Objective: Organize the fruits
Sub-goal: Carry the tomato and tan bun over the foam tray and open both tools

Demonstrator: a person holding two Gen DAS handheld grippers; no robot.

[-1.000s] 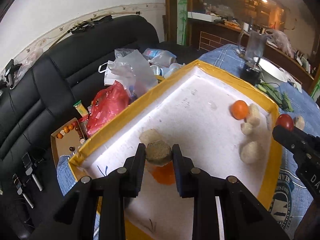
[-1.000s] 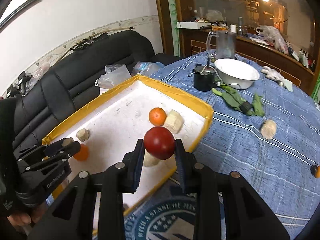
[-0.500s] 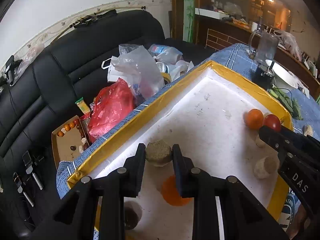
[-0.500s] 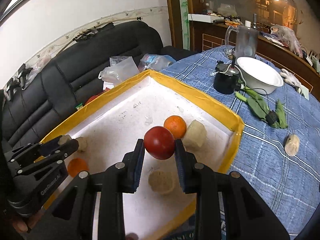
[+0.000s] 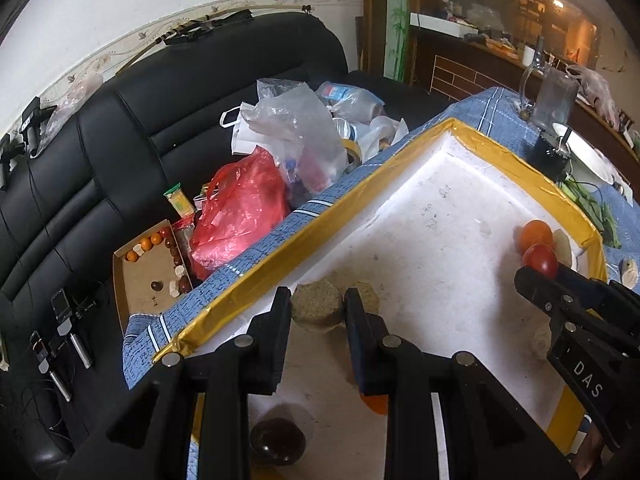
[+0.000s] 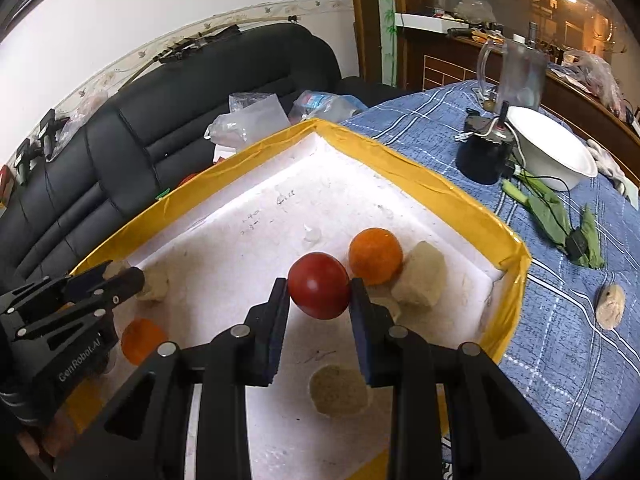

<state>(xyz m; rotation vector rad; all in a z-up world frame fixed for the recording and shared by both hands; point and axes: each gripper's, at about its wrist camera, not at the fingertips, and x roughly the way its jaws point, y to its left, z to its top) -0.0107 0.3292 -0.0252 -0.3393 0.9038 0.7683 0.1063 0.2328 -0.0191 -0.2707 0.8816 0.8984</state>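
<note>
A white foam tray with a yellow taped rim (image 5: pixel 360 200) (image 6: pixel 420 176) lies on the blue table. My left gripper (image 5: pixel 318 314) is shut on a tan round fruit (image 5: pixel 316 312) above the tray's near left corner. My right gripper (image 6: pixel 318 300) is shut on a red apple (image 6: pixel 319 285) above the tray's middle; the apple also shows in the left wrist view (image 5: pixel 540 260). In the tray lie an orange (image 6: pixel 375 256), tan fruits (image 6: pixel 420 280) (image 6: pixel 338 390) and a second orange (image 6: pixel 143 340).
A tan fruit (image 6: pixel 610 306) lies on the blue cloth right of the tray. A white bowl (image 6: pixel 548 148), black pot (image 6: pixel 484 152), glass jug (image 6: pixel 516 72) and green leaves (image 6: pixel 556 212) stand beyond. The black sofa (image 5: pixel 160 120) holds plastic bags (image 5: pixel 240 216). A dark fruit (image 5: pixel 278 440) sits by the tray's near edge.
Both grippers have moved further over the tray, still holding their fruits. The right gripper with the apple has come closer to the far orange.
</note>
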